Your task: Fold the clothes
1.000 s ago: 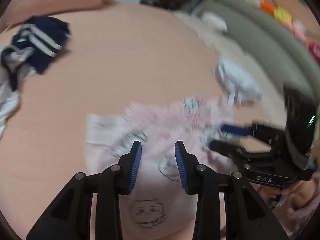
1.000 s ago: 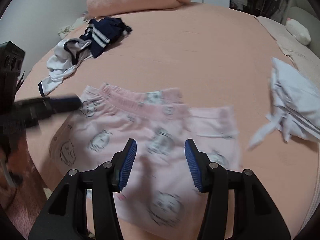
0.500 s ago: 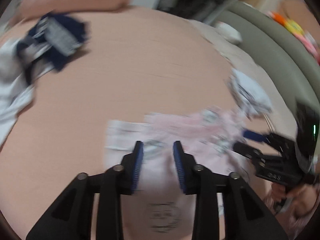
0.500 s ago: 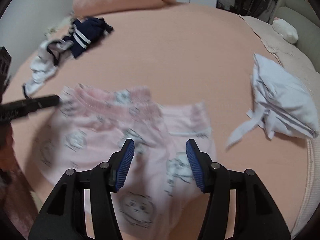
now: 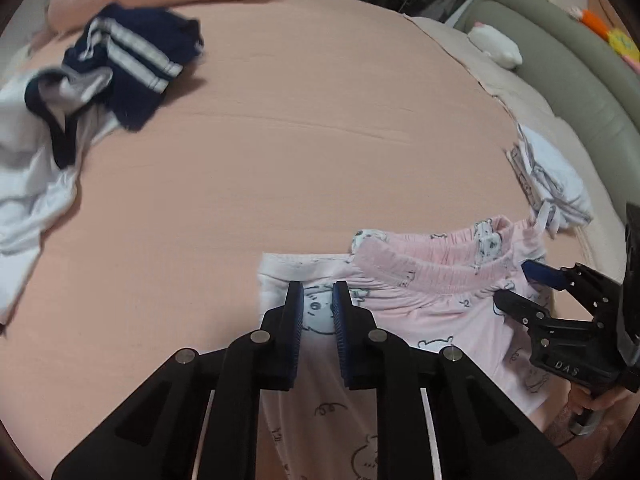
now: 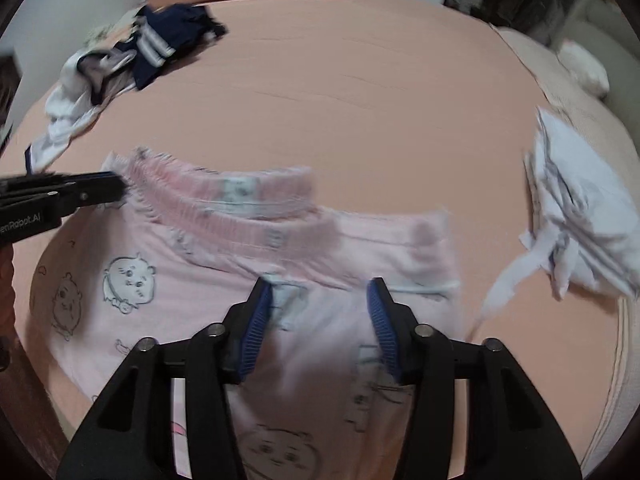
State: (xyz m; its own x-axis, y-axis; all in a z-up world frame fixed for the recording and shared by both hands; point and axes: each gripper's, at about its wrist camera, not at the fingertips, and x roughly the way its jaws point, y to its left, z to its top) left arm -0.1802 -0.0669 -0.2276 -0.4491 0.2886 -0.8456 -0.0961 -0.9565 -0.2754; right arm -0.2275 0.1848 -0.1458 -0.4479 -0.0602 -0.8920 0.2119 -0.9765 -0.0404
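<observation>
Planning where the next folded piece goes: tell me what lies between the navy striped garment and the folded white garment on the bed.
Only bare peach bedsheet lies between the navy striped garment and the folded white garment; the right wrist view shows it.

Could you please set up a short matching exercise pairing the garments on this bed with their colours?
Things:
1. shorts
2. striped garment
3. folded garment

Colours:
A. navy with pale stripes
B. white
C. pink with cartoon animal prints

Pairs: 1-C, 2-A, 3-B
</observation>
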